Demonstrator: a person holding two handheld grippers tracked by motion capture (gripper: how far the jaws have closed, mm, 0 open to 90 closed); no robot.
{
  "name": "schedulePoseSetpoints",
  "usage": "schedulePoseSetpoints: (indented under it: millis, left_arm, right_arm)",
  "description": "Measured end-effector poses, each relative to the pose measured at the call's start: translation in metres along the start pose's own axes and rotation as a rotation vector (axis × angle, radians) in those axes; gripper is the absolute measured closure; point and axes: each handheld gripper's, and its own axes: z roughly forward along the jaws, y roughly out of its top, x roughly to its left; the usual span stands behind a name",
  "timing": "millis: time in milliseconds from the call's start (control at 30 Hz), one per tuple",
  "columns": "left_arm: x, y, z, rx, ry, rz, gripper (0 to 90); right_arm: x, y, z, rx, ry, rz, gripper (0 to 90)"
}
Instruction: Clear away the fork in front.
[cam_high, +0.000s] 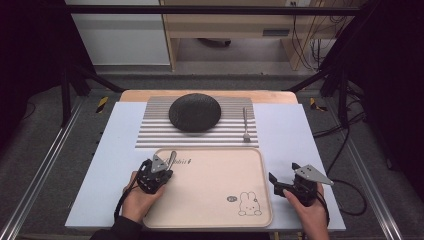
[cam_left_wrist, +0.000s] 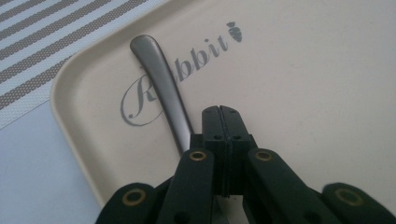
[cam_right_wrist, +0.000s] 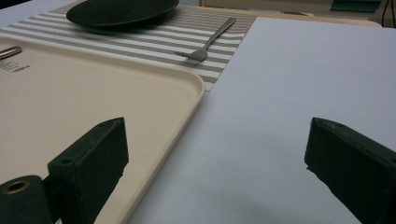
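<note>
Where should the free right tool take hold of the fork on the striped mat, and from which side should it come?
Probably on the handle of the fork, near its middle, coming down from above. The fork lies flat on the striped mat with its tines toward the tray, so the jaws would close across the narrow handle. The right tool is open.

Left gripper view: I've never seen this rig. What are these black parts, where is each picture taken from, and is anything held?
No robot here: a person holds a two-jaw gripper in each hand. The high view looks down on the table; each of the other two cameras rides on a gripper and looks along its black jaws. On the table lie a striped mat with a dark plate and a fork, and a beige tray. The left gripper is shut over the tray's corner, beside a metal handle; I cannot tell whether it grips it. The right gripper is open, holding nothing.
</note>
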Motion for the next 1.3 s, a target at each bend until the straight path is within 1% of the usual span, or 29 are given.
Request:
schedulePoseSetpoints:
  millis: [100,133,233,367,467,500,533,600,667,767,800,833,967,1000,1033,1067,1100,1167,1200,1233,1300]
  left_arm:
    - [0.002,-0.003,-0.002,-0.003,0.006,-0.005,90.0]
    - [0.004,-0.004,-0.003,-0.004,0.002,-0.015,90.0]
    - [0.006,-0.008,-0.007,-0.003,0.009,-0.025,90.0]
    - [0.009,-0.013,-0.011,-0.001,0.013,-0.037,90.0]
    - [0.011,-0.017,-0.014,-0.007,0.010,-0.058,90.0]
    - [0.010,-0.017,-0.014,-0.010,0.010,-0.061,90.0]
    - [0.010,-0.017,-0.014,-0.011,0.015,-0.055,90.0]
    - [0.009,-0.017,-0.013,-0.020,0.012,-0.054,90.0]
    - [0.009,-0.018,-0.014,-0.049,0.007,-0.049,90.0]
    - [0.012,-0.016,-0.017,-0.104,0.005,-0.061,90.0]
    - [0.015,-0.016,-0.017,-0.112,0.015,-0.072,90.0]
    - [0.015,-0.016,-0.017,-0.112,0.015,-0.072,90.0]
    - [0.019,-0.016,-0.021,-0.171,0.027,-0.085,90.0]
    - [0.020,-0.017,-0.026,-0.207,0.041,-0.086,90.0]
    - [0.020,-0.017,-0.026,-0.207,0.041,-0.086,90.0]
    - [0.021,-0.017,-0.029,-0.229,0.056,-0.086,90.0]
    - [0.022,-0.017,-0.031,-0.242,0.064,-0.087,90.0]
    - [0.024,-0.017,-0.035,-0.269,0.096,-0.084,90.0]
    - [0.024,-0.016,-0.036,-0.269,0.118,-0.086,90.0]
    - [0.025,-0.017,-0.037,-0.270,0.130,-0.086,90.0]
    - [0.027,-0.018,-0.039,-0.286,0.144,-0.103,90.0]
  right_arm:
    - [0.002,0.001,0.002,0.003,0.004,-0.003,6.4]
    - [0.002,0.001,0.002,0.003,0.004,-0.003,6.4]
    - [0.003,0.001,0.005,0.010,0.004,-0.013,6.4]
    - [0.003,0.001,0.005,0.010,0.004,-0.008,6.4]
    - [0.001,0.000,0.003,0.010,0.004,-0.003,6.4]
    - [0.001,0.000,0.003,0.010,0.004,-0.003,6.4]
    - [0.000,0.000,0.003,0.011,0.006,0.002,6.4]
    - [0.000,0.000,0.003,0.007,0.007,0.001,6.3]
    - [0.000,0.001,0.003,0.003,0.012,0.004,6.1]
    - [0.001,0.001,0.002,-0.007,0.023,0.011,5.4]
    - [0.000,0.002,0.003,-0.009,0.030,0.008,4.8]
    - [0.000,0.002,0.003,-0.009,0.030,0.008,4.8]
    - [0.001,0.003,0.004,-0.014,0.038,0.001,4.4]
    - [0.001,0.003,0.004,-0.014,0.041,-0.001,4.3]
    - [0.001,0.003,0.004,-0.014,0.041,-0.001,4.3]
    - [0.002,0.003,0.004,-0.013,0.043,-0.004,4.3]
    - [0.002,0.003,0.003,-0.019,0.045,-0.008,4.4]
    - [0.003,0.004,0.002,-0.025,0.056,-0.013,4.5]
    - [0.004,0.004,0.001,-0.025,0.060,-0.021,4.5]
    - [0.005,0.004,0.001,-0.025,0.065,-0.023,4.4]
    - [0.006,0.003,0.001,-0.022,0.068,-0.029,4.4]
